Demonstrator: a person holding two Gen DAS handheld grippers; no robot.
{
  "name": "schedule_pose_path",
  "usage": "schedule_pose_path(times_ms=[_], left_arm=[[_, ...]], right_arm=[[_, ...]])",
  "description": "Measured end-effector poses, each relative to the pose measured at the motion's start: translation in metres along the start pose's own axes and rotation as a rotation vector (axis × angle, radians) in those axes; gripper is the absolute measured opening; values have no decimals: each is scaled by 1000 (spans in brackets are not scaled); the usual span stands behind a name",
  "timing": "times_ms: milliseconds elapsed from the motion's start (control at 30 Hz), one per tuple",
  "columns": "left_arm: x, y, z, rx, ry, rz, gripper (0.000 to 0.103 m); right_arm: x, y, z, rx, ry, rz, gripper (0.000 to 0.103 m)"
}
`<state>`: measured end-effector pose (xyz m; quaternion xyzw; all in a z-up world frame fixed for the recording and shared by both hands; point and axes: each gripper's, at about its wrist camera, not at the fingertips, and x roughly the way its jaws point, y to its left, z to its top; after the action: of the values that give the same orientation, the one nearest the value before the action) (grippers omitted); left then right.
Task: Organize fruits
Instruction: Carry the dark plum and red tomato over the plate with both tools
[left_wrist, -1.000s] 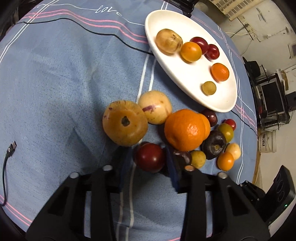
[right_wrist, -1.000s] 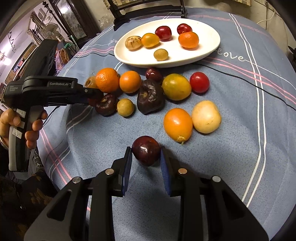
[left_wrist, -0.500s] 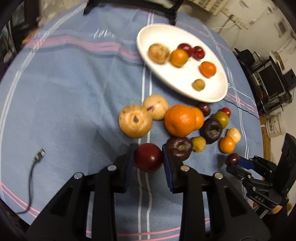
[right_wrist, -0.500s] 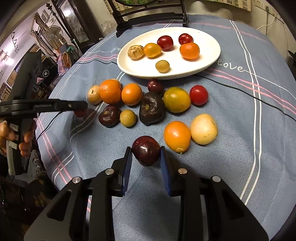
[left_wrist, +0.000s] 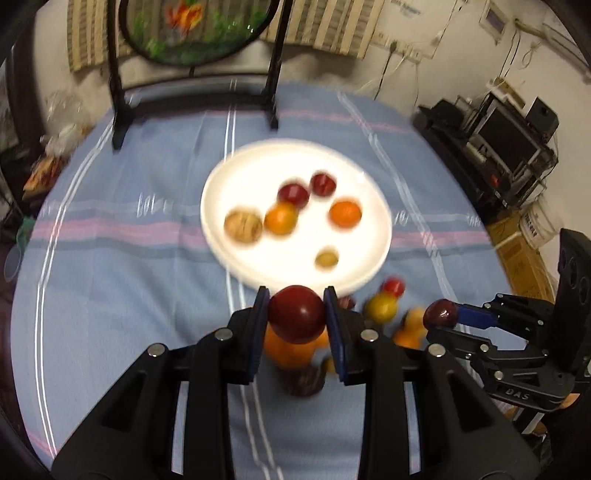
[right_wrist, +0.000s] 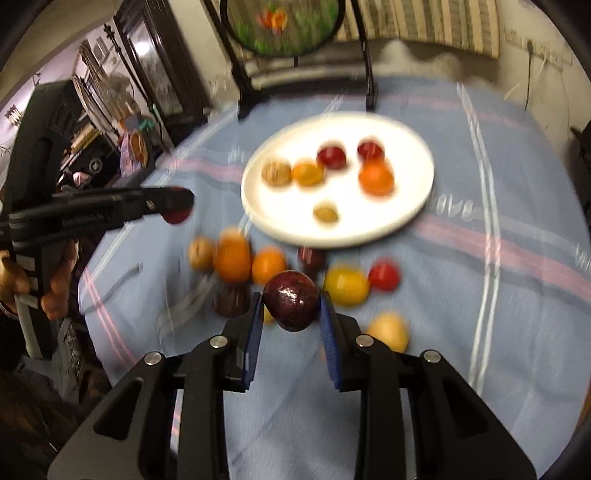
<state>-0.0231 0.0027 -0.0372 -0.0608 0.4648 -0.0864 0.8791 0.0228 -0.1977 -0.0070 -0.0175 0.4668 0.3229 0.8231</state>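
a round table under a blue striped cloth (left_wrist: 110, 295) filled the room's middle, with a black stand (left_wrist: 118, 92) bearing a painted round screen at its far edge and shelves of electronics (left_wrist: 509, 140) by the right wall. a white plate (left_wrist: 236, 177) sat mid-table with six small fruits on it, all blurred. loose fruits lay on the cloth just in front of the plate, partly hidden behind the fingers. the left gripper (left_wrist: 296, 319) was clamped on a smooth red plum (left_wrist: 296, 314), lifted clear of the cloth before the plate's near rim. the right gripper (right_wrist: 291, 314) pinched a darker plum (right_wrist: 291, 301), also in the air above the loose pile. both plums were nearly round, so no long axis or heading could be told.
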Motion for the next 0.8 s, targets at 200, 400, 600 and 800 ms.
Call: schedule_pose_path(times_ms=[200, 400, 600, 800], left_arm=[[2, -11, 49, 44, -73, 28, 30], [20, -17, 68, 89, -83, 83, 30], [34, -14, 75, 97, -77, 101, 30], [50, -8, 84, 97, -53, 131, 30]], right_arm=[[-18, -6, 62, -8, -142, -15, 30], [-2, -10, 93, -19, -163, -16, 30], [15, -14, 105, -12, -151, -11, 30], [31, -24, 112, 5, -124, -21, 30]])
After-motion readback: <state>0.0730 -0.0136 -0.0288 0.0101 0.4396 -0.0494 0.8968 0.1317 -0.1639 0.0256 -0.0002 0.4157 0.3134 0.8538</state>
